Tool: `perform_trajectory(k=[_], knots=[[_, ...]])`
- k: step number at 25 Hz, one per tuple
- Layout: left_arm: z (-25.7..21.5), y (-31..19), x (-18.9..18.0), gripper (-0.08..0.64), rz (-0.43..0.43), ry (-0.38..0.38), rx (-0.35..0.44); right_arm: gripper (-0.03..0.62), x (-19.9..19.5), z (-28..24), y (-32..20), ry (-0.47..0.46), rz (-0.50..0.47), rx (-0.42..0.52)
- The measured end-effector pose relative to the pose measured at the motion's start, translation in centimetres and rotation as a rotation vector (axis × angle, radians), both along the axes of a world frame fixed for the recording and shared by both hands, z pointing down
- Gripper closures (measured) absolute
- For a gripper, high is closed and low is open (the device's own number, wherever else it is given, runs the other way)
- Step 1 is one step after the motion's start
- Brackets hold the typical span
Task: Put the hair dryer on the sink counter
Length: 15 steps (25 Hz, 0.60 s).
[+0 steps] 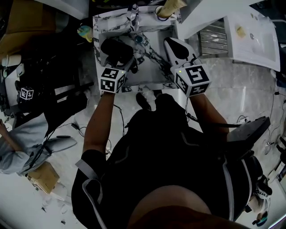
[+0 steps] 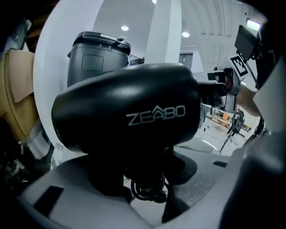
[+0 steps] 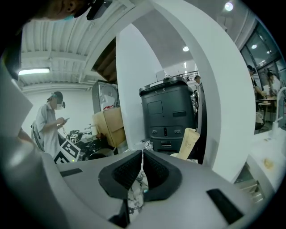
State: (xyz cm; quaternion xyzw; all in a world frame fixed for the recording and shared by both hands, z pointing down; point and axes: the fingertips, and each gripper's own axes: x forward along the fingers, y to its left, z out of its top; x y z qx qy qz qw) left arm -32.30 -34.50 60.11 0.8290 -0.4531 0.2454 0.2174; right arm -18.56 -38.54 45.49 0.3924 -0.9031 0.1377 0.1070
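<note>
A black hair dryer (image 2: 129, 114) with "ZEABO" printed on its side fills the left gripper view. My left gripper (image 2: 143, 181) is shut on its handle, and the coiled cord (image 2: 149, 190) hangs between the jaws. In the head view the hair dryer (image 1: 117, 50) hangs over the left part of the marbled sink counter (image 1: 147, 80), held by the left gripper (image 1: 119, 62). My right gripper (image 1: 178, 50) hovers over the counter's right side. In its own view the right gripper (image 3: 142, 172) is shut, with nothing between its pads.
A faucet (image 1: 133, 15) and a cream tube (image 1: 169, 9) stand at the counter's back edge. A dark grey bin (image 3: 167, 112) stands behind the counter. A white table (image 1: 250, 33) is at the right. A person (image 3: 47, 127) stands to the left, among cables and boxes.
</note>
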Motion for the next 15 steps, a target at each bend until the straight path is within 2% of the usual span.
perform_trajectory(k=[15], knots=[[9.3,-1.6,0.3,0.348,0.022,-0.132,-0.230,0.565,1.0,3.3,-2.0,0.025,0.037,-0.077]])
